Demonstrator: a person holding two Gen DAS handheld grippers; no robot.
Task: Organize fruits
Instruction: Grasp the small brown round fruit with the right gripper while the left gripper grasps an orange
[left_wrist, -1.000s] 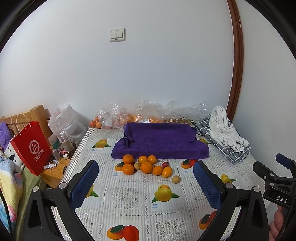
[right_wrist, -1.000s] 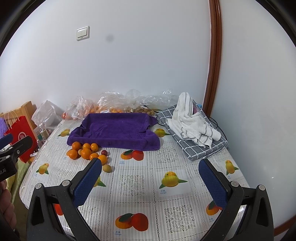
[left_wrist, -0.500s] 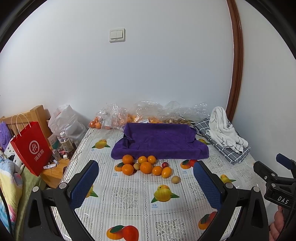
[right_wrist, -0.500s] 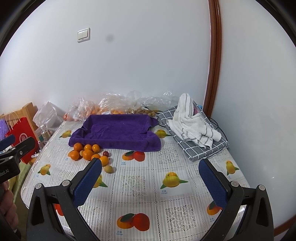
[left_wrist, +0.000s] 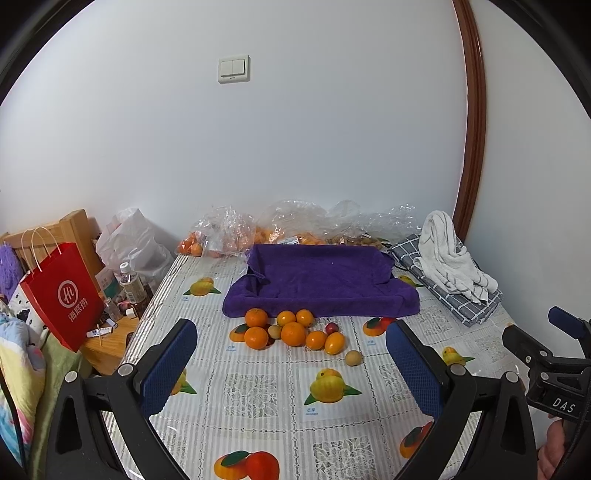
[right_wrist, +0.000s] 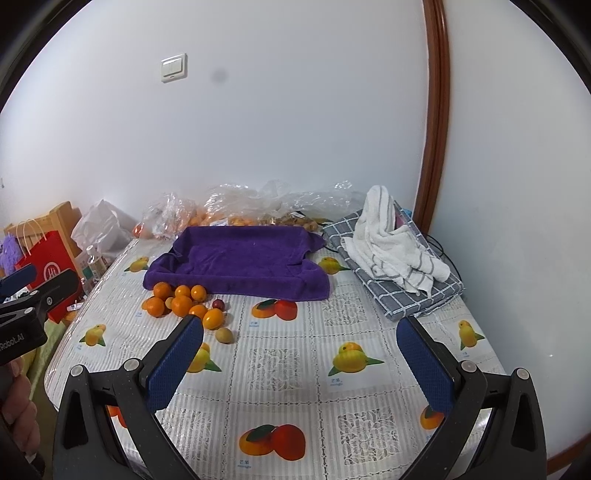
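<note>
Orange fruits (left_wrist: 293, 333) lie in a loose cluster on the counter (left_wrist: 266, 391), just in front of the purple towel (left_wrist: 321, 280), with a small red fruit (left_wrist: 331, 327) and two pale brown ones among them. Behind the towel, clear bags (left_wrist: 291, 225) of more fruit rest against the wall. Nearer than the towel, the left gripper (left_wrist: 291, 369) and right gripper (right_wrist: 301, 363) hover with fingers spread wide, holding nothing.

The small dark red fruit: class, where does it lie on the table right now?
In the left wrist view the small dark red fruit lies at the right of the orange pile, just in front of the purple towel.
</note>
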